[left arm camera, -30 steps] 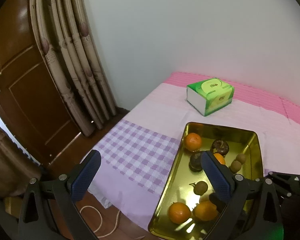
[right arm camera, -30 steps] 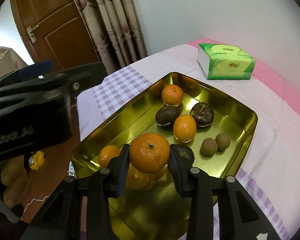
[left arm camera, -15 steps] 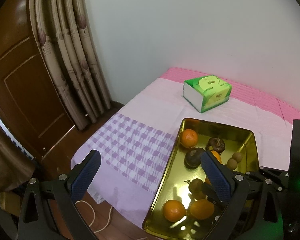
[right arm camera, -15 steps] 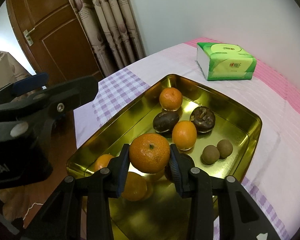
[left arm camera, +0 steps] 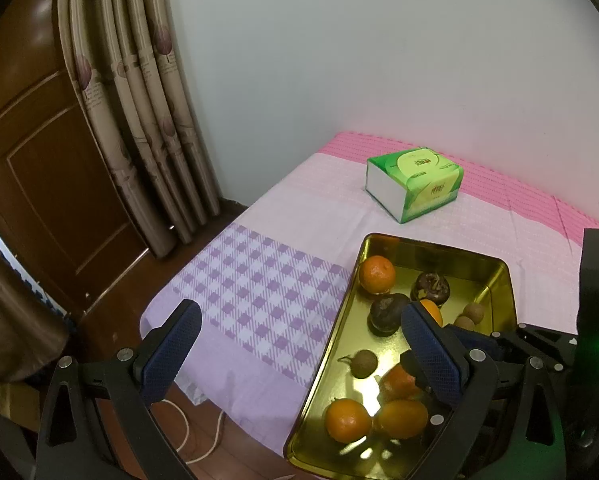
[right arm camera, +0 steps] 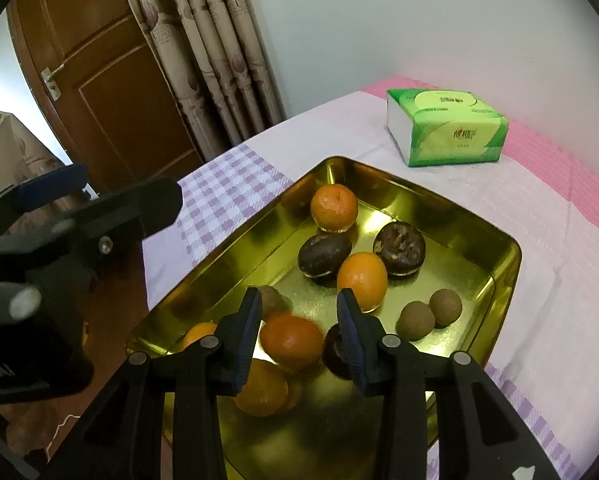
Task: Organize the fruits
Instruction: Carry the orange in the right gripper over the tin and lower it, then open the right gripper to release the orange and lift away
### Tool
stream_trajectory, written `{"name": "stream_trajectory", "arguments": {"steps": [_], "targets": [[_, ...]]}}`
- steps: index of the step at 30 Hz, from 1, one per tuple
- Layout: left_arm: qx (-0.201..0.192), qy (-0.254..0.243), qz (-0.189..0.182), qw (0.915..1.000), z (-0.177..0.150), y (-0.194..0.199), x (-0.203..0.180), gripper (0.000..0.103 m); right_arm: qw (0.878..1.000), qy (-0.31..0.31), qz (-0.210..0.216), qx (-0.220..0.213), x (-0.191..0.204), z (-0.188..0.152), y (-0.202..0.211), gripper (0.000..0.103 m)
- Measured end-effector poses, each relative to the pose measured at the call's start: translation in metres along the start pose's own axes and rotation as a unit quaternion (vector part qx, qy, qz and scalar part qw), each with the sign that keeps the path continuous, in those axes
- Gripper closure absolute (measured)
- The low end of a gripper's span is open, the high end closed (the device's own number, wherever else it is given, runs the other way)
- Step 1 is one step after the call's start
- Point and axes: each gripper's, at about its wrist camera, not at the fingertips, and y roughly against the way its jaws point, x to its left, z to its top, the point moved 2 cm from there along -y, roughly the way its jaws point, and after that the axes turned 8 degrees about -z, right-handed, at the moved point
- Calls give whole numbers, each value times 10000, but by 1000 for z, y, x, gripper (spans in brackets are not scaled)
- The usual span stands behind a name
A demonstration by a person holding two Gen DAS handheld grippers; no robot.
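Observation:
A gold metal tray (right arm camera: 439, 216) (left arm camera: 439, 250) lies on the pink and purple cloth. It holds several oranges, dark brown fruits (right arm camera: 324, 254) and small brown fruits (right arm camera: 415, 320). My right gripper (right arm camera: 299, 320) hangs over the tray's near end. A blurred orange (right arm camera: 291, 340) (left arm camera: 397, 380) sits low between its fingers, clear of the right pad, just above other oranges (right arm camera: 261, 388). My left gripper (left arm camera: 301, 348) stands wide open with nothing in it, over the cloth's edge and the tray's left rim.
A green tissue box (left arm camera: 413, 188) (right arm camera: 447, 132) stands on the cloth beyond the tray, near the wall. Curtains (left arm camera: 151, 120) and a wooden door (left arm camera: 39, 180) are to the left. A white cable (left arm camera: 187, 440) lies on the floor below the cloth's edge.
The orange that was clamped high between the right gripper's pads has slipped down toward the tray and is blurred. The left gripper has stayed open and still.

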Motion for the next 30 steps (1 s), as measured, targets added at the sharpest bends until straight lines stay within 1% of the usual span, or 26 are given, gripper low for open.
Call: {"name": "stream_trajectory", "arguments": {"steps": [10,15,18,19,21,23,26,28,30], "targets": [[0,0,0,10000,0,0,0,3,9997,-78,-115,-206,-6,1,11,66],[-68,12,-15,10000,0,3,0,3,9986,-14,-336,-409,-5,-2,26,65],[-145,22,-54,9999,2,9,1,3,9961,26,-559,-683,-3,-8,44,57],[-174,34,-60,9998,3,12,1,3,9942,41,-678,-835,-3,-11,53,52],[-186,79,-71,9998,5,18,2,3,9905,60,-861,-1068,-1,-16,67,41],[-230,166,-142,9995,7,26,3,3,9841,78,-1104,-1389,1,-21,87,21],[-462,256,-224,9984,10,44,3,3,9728,129,-1392,-1846,4,-27,115,12],[-619,217,-184,9977,13,56,2,3,9645,167,-1614,-2083,6,-30,132,8],[-679,147,-143,9975,13,64,-1,3,9583,190,-1734,-2264,7,-33,146,4]]}}
